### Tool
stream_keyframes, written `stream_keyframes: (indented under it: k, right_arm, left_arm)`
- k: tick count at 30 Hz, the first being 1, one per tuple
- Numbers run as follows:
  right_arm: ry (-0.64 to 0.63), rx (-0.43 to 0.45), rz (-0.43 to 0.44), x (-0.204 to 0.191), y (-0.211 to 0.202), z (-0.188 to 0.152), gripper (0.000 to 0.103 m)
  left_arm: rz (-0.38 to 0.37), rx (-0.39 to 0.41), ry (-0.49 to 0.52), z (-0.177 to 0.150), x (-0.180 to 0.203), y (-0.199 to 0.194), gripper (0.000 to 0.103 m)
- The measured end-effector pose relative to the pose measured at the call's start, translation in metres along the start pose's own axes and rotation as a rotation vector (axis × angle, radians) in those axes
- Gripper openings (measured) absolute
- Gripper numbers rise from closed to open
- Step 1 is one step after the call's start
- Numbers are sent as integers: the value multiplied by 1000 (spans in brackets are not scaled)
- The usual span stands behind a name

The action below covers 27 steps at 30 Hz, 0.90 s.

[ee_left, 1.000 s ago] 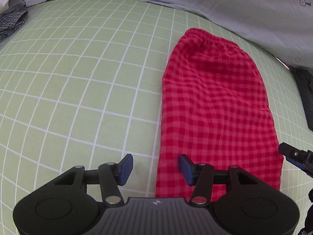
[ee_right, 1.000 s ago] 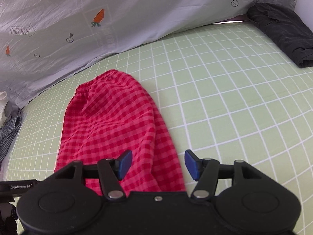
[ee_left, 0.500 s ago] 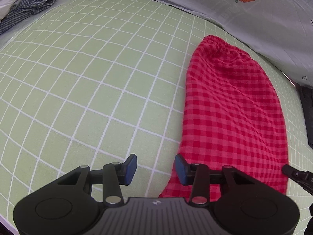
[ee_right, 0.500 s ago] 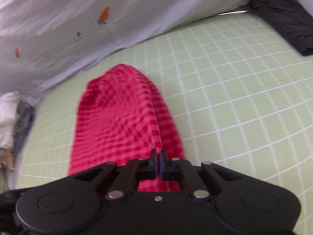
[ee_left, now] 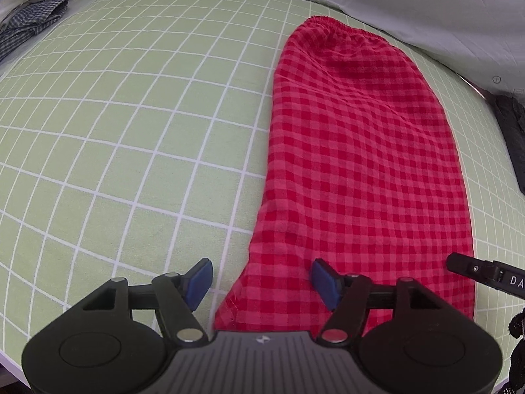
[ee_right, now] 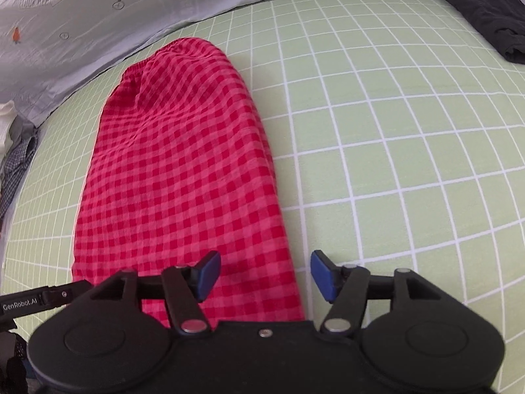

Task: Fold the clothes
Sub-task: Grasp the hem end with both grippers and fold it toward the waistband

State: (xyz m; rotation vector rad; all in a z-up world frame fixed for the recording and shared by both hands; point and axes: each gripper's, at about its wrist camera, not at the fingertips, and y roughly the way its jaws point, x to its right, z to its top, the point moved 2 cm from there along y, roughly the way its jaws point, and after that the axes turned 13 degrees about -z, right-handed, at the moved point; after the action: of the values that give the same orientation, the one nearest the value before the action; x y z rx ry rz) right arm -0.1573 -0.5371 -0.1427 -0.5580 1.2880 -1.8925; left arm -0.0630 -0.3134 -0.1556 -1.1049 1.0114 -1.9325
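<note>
A pair of red checked shorts point(ee_left: 357, 151) lies flat and lengthwise on the green grid bedsheet point(ee_left: 131, 131), folded in half, elastic waistband at the far end. It also shows in the right wrist view point(ee_right: 183, 170). My left gripper point(ee_left: 261, 282) is open over the near left corner of the hem. My right gripper point(ee_right: 264, 274) is open over the near right corner of the hem. Neither holds cloth. The right gripper's tip point(ee_left: 475, 269) shows at the right edge of the left wrist view.
A grey quilt with carrot prints point(ee_right: 98, 10) runs along the far side. A dark garment point(ee_right: 482, 10) lies at the far right. A blue-checked garment point(ee_left: 29, 26) lies at the far left. The green sheet point(ee_right: 393, 131) extends right of the shorts.
My right gripper was shut on the shorts' fabric half a second ago and is open now. My left gripper has opened wider and sits over the hem corner.
</note>
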Motion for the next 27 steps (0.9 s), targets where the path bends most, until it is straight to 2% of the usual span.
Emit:
stream_keyframes:
  k: [6, 8, 9, 10, 11, 12, 13, 14, 15, 19, 27]
  right_arm:
    - [-134, 77, -47, -19, -5, -19, 72]
    - [-178, 106, -62, -25, -7, -26, 71]
    - [-200, 120, -69, -29, -8, -29, 67]
    - [-222, 135, -77, -32, -9, -33, 62]
    - [-245, 150, -84, -35, -10, -36, 50]
    - [-270, 164, -90, -38, -11, -40, 36]
    - [-293, 172, -87, -42, -13, -42, 29]
    - [-301, 170, -73, -43, -14, -44, 11]
    - [-309, 167, -58, -45, -15, -46, 3]
    - [-326, 157, -8, -44, -28, -51, 3]
    - [-336, 198, 52, -18, -75, -39, 2]
  left_arm:
    - [18, 14, 92, -15, 11, 6, 67]
    - [24, 28, 118, -20, 13, 8, 63]
    - [29, 35, 133, -23, 14, 8, 61]
    - [36, 40, 146, -25, 15, 7, 52]
    - [30, 41, 155, -27, 16, 7, 41]
    - [15, 41, 160, -29, 17, 6, 34]
    - [-5, 38, 159, -31, 18, 6, 18]
    - [-22, 35, 152, -32, 19, 7, 16]
    - [-32, 28, 148, -33, 20, 7, 15]
    - [-85, 13, 104, -36, 23, -3, 13]
    - [-158, 92, -12, -33, 33, -46, 12]
